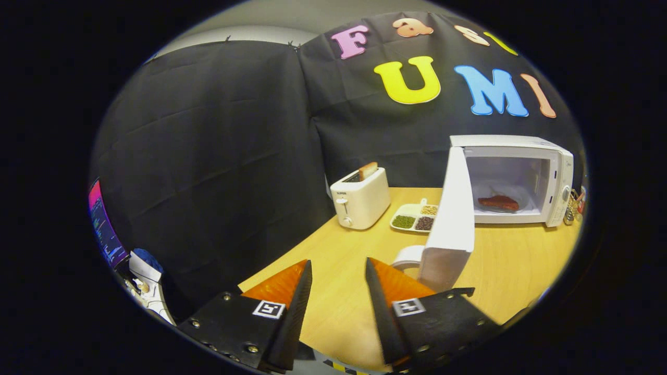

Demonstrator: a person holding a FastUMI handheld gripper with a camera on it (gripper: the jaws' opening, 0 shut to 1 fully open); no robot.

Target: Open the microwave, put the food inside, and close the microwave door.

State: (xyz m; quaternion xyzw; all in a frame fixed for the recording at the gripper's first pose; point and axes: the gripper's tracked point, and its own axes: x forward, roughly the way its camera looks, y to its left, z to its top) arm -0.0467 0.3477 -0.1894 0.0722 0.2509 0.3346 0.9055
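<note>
Black cloth walls off the booth behind a pale wooden table [500,271], which carries everything I care about. From the gripper view, the microwave [513,179] stands at the far right of the table with its door [452,219] swung wide toward me, so the cavity is exposed. The food [498,202], a reddish piece, already lies inside on the oven floor, so I judge only the closing is left. My gripper [338,276] hangs over the near table edge with its fingers spread and nothing between them; the open door stands just ahead and to the right of them, well placed for a push. A white plate [409,256] peeks out by the door's lower edge. Further back sit a toaster [361,199] holding a slice and a divided tray [414,216] of beans, both clear of the door's swing, I think.
</note>
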